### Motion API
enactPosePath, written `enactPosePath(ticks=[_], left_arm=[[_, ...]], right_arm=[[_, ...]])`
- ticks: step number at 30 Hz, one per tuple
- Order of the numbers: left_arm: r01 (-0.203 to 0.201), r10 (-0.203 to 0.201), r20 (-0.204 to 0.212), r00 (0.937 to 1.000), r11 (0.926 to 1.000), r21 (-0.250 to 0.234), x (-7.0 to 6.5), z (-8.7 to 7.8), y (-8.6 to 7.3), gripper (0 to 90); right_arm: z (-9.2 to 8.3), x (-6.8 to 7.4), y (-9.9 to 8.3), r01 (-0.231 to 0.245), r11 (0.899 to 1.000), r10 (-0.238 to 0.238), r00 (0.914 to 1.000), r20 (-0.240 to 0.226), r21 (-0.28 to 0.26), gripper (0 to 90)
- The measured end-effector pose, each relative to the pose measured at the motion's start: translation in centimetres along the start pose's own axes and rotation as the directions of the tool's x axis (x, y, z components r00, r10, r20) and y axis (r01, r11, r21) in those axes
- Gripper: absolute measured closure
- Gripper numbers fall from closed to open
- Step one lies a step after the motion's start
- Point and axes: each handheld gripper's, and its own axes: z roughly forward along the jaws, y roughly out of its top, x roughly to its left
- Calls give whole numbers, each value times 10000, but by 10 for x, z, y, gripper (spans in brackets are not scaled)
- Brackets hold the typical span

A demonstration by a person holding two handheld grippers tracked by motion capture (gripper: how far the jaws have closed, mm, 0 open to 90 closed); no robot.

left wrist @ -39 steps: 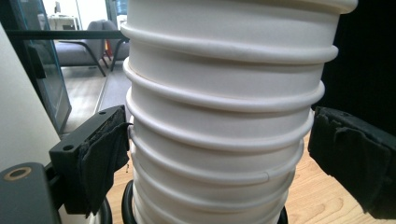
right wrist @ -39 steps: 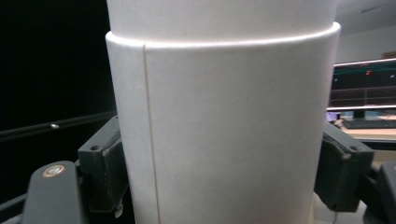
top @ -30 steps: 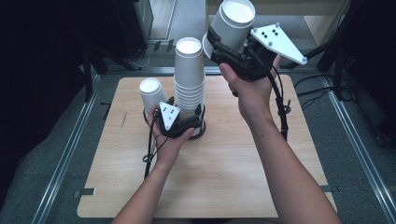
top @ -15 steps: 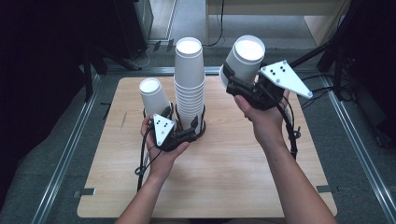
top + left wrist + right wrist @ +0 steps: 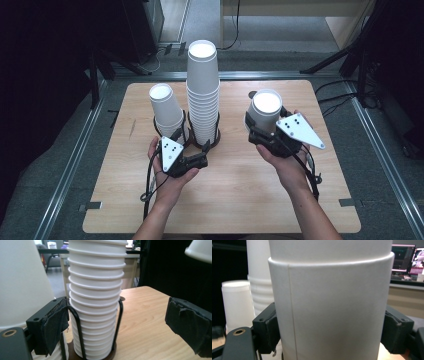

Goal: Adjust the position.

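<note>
The single white paper cup (image 5: pixel 266 111), upside down with its closed base facing up, sits pinched between the jaws of the right gripper (image 5: pixel 262 131), which grip its side wall from both sides in the right gripper view. It is carried over the right half of the light wooden tabletop (image 5: pixel 235 200), well apart from the tall stack of nested white paper cups (image 5: pixel 202 95) standing in a black wire holder (image 5: pixel 216 136) at the table's middle. Whether the cup's rim touches the wood yet is hard to judge from above.

The step looks like setting this cup down on its own. To do it well, keep it upright, lower it until the whole rim meets the table, then let go evenly so neither pad drags it sideways; a paper wall dents easily, so squeeze no harder than now.

The left gripper (image 5: pixel 197 157) has its jaws spread wide and empty, reaching around the holder's base, just beside a shorter white cup pile (image 5: pixel 167 109).
</note>
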Motion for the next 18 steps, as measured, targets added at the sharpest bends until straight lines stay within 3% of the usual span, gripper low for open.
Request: enactPosePath(ticks=[6,7,8,9,11,12,13,14,15,16,18], left_arm=[[-143,120,562,9983,9991,395,-7,-3,-1,52],[-216,167,897,9958,9983,533,-10,-6,-2,29],[-216,167,897,9958,9983,533,-10,-6,-2,2],[-281,201,1158,9931,9973,681,-12,-8,-3,2],[-301,208,1264,9918,9970,718,-14,-8,-5,2],[-317,206,1408,9898,9965,775,-14,-9,-5,2],[-279,127,1683,9857,9958,878,-16,-9,-7,2],[-279,127,1683,9857,9958,878,-16,-9,-7,2],[-333,135,1983,9801,9948,966,-19,-9,-8,2],[-333,135,1983,9801,9948,966,-19,-9,-8,1],[-376,111,2363,9716,9934,1079,-20,-9,-8,1]], right_arm=[[-12,-2,-26,573,9981,-579,9981,221,235,181],[-16,-3,-33,673,9972,-685,9969,377,317,181],[-16,-3,-33,673,9972,-685,9969,377,317,181],[-20,-6,-42,626,9971,-633,9979,142,428,181],[-23,-6,-51,706,9965,-706,9975,-16,457,181],[-23,-6,-51,706,9965,-706,9975,-16,457,181],[-23,-4,-59,1035,9927,-1028,9946,-147,624,181],[-23,-2,-62,1410,9877,-1402,9900,-159,674,181],[-24,-1,-64,1659,9840,-1653,9861,-143,642,182],[-25,0,-66,1737,9829,-1727,9847,-217,611,182],[-26,3,-71,1885,9802,-1863,9817,-406,605,182]])
